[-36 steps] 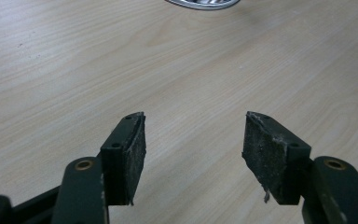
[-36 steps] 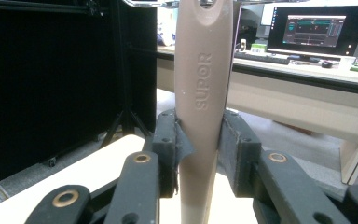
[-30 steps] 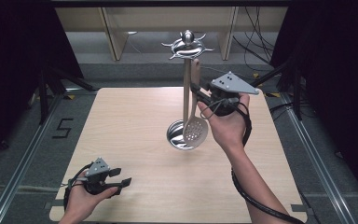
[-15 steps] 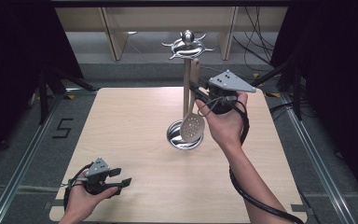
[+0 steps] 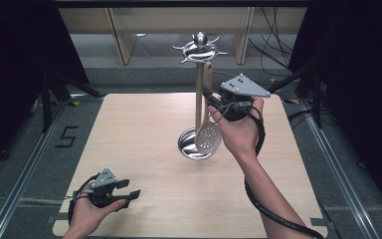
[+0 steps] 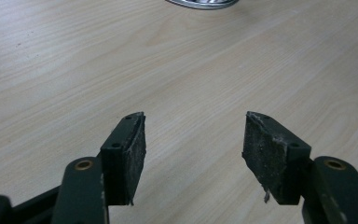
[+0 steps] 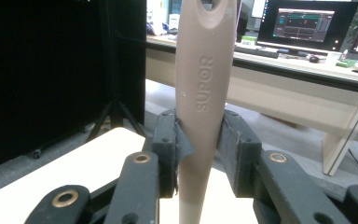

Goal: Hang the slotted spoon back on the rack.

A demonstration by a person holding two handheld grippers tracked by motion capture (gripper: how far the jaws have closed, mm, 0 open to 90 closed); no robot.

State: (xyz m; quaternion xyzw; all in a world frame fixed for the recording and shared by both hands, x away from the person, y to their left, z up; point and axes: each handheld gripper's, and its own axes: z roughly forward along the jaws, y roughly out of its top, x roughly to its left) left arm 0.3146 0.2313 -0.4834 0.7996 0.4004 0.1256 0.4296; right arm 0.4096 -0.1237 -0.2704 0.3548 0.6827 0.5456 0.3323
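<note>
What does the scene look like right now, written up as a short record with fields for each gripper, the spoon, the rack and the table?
right gripper: shut on the slotted spoon's beige handle, held upright
slotted spoon: perforated metal bowl hangs low, in front of the rack's round base
rack: metal post on a round base, hooks at the top; stands mid-table
left gripper: open, nothing between the jaws, low over the near left corner
table: light wood

I see the utensil stand (image 5: 197, 99) mid-tabletop (image 5: 144, 129), slotted spoon (image 5: 208, 134) just right of its pole, left gripper (image 5: 124, 191) near-left corner.
</note>
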